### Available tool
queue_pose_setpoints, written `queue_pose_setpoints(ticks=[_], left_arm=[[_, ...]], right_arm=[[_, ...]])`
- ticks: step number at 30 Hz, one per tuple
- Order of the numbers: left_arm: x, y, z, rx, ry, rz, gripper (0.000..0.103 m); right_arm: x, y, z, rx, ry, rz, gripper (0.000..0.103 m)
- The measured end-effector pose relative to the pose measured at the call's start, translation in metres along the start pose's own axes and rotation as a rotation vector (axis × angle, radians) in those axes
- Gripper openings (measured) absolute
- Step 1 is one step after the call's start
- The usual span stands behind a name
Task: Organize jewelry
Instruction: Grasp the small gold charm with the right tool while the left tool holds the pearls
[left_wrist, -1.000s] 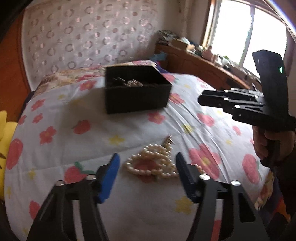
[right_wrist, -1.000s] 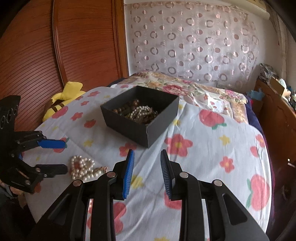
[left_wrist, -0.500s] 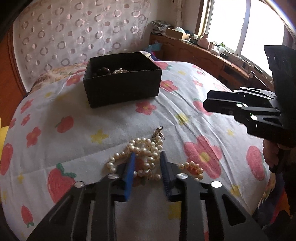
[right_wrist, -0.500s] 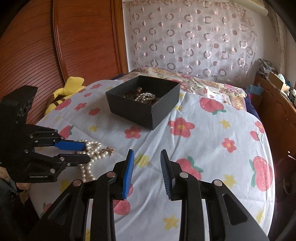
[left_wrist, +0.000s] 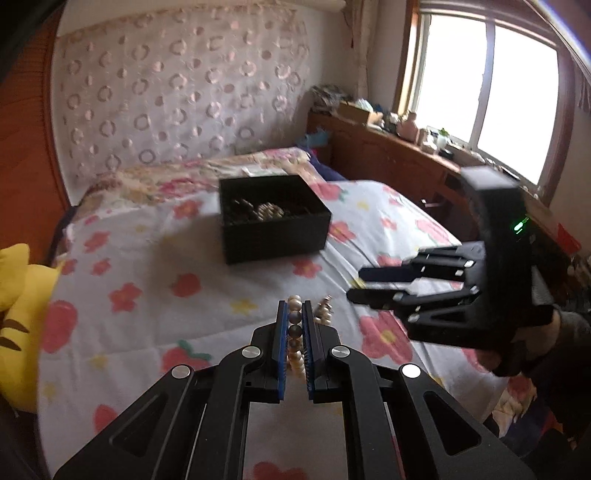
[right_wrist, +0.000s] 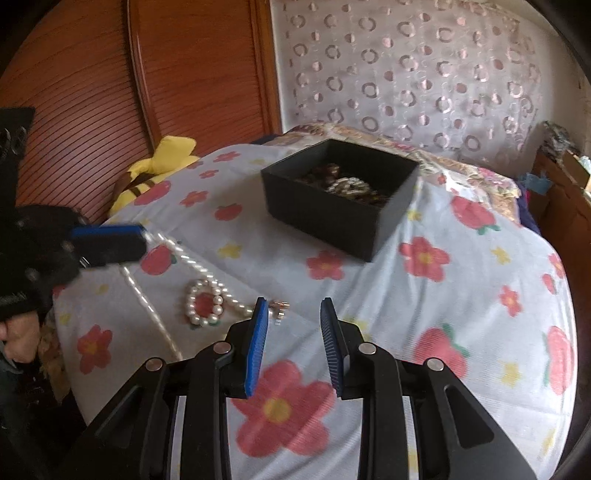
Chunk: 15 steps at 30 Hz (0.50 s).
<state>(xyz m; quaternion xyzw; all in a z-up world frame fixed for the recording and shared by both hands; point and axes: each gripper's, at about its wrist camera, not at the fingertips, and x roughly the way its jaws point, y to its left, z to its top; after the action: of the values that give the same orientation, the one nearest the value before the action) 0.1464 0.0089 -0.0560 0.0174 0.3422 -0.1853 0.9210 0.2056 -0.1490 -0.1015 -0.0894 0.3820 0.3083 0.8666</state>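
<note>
Pearls are pinched between our left gripper's (left_wrist: 294, 314) blue pads (left_wrist: 282, 332), the jaws clamped tight on a strand of the pearl necklace (right_wrist: 204, 306). From the right wrist view we see that strand rising taut from the bedspread (right_wrist: 461, 295) up to the left gripper (right_wrist: 142, 242), while the rest of the necklace lies coiled on the floral cloth, one loop ringed around a red strawberry print. Its metal clasp (right_wrist: 277, 309) rests on the cloth just beside the tip of our right gripper's left finger.

Our right gripper (right_wrist: 293, 310) hovers above the bedspread with its jaws apart and nothing between them, near the coiled pearls. In the left wrist view it (left_wrist: 360, 284) sits off to the right, pointing across the bed.

Further back, well apart from the necklace, we have the black box (right_wrist: 328, 218) standing on the bedspread, open at the top, with pale and dark beaded jewelry (right_wrist: 347, 184) heaped inside. A yellow plush toy (right_wrist: 159, 166) lies at the bed's edge against the wooden panel (right_wrist: 92, 92).
</note>
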Motion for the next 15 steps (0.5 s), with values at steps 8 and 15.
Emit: queue_pose_setpoints(ticks=[8,15], left_arm=[[-0.039,0.021,0.000,-0.046,-0.065,0.032,0.006],[-0.072,0.037,0.000,-0.069,-0.119,0.072,0.006]], right_arm=[[0.024,0.009,0.002,-0.005,0.048,-0.002,0.032],[0.031,0.009,0.007,0.006,0.051,-0.008,0.032]])
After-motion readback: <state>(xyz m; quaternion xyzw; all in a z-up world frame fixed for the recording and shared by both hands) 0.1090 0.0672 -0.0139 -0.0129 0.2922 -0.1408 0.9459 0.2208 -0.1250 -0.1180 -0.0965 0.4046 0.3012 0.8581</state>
